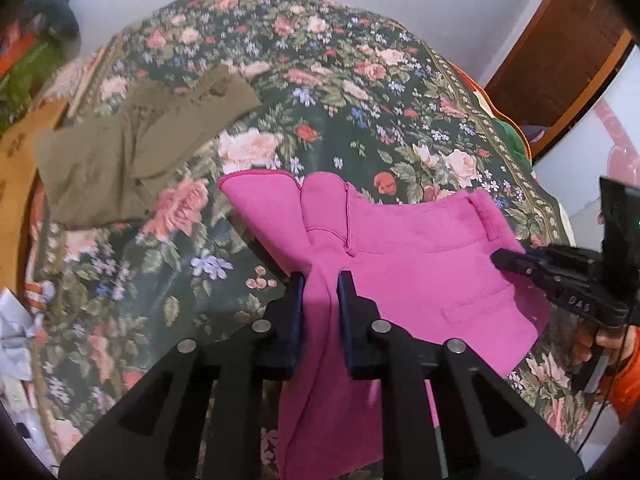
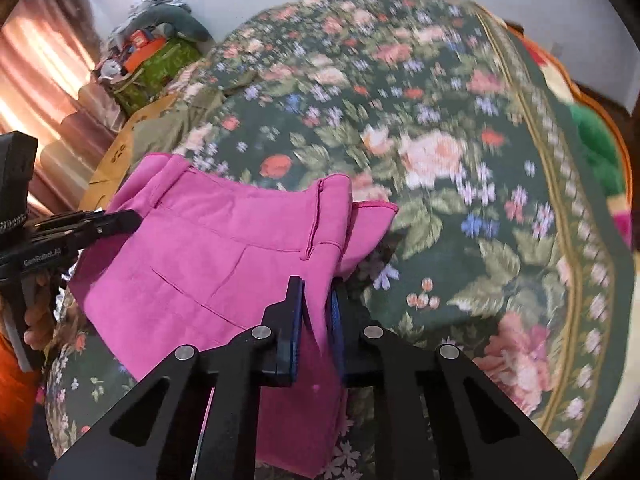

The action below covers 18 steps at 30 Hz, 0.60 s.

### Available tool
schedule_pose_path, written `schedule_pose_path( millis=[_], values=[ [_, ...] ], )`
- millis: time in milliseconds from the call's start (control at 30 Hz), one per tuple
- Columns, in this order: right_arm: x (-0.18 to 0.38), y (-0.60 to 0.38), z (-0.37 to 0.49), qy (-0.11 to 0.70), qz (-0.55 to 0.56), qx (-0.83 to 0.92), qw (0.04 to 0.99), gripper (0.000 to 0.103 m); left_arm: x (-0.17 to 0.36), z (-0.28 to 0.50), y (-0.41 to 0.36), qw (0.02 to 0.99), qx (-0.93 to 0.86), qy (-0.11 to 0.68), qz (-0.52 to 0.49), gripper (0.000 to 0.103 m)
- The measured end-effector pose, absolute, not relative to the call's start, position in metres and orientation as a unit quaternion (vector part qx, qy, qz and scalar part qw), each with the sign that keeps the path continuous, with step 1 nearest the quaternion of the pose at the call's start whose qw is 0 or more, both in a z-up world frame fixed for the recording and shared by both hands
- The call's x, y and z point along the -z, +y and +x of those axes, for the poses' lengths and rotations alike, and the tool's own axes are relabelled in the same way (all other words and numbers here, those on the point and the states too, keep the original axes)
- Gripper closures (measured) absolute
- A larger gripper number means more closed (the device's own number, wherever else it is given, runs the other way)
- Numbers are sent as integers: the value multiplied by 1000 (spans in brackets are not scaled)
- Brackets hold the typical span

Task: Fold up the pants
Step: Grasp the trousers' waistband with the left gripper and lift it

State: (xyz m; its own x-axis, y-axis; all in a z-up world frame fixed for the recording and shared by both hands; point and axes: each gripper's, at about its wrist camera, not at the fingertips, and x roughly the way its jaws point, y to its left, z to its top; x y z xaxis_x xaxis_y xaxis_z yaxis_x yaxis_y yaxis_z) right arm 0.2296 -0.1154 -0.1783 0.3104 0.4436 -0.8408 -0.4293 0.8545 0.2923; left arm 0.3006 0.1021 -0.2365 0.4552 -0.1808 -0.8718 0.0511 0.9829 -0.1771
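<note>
Pink pants point(image 1: 420, 264) lie partly folded on the floral bedspread point(image 1: 320, 100), with cloth hanging off the near edge. My left gripper point(image 1: 321, 280) is shut on a bunch of the pink cloth. My right gripper point(image 2: 318, 284) is shut on the pink pants point(image 2: 208, 248) near the other side. The right gripper also shows at the right of the left wrist view point(image 1: 504, 260), its tip on the pants. The left gripper shows at the left of the right wrist view point(image 2: 128, 216), at the pants' edge.
Olive-brown pants point(image 1: 132, 148) lie crumpled at the bed's far left. A cardboard box point(image 1: 16, 168) and clutter sit left of the bed. A wooden door point(image 1: 560, 40) stands at the back right. A green bag point(image 2: 160, 64) and curtain point(image 2: 36, 80) are at the left.
</note>
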Motion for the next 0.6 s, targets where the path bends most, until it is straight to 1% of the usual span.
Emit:
schedule_pose_path(
  millis=[67, 233, 500, 600],
  values=[
    [169, -112, 230, 511, 4, -274, 815, 92, 229, 297, 101, 857, 65, 509, -47, 91],
    [137, -98, 232, 475, -11, -288, 832, 92, 199, 293, 101, 876, 51, 479, -6, 91],
    [94, -70, 242, 429, -19, -304, 851, 92, 145, 297, 128, 905, 18, 425, 3, 92],
    [79, -55, 248, 411, -24, -310, 857, 92, 134, 301, 141, 912, 5, 411, 4, 92]
  ],
)
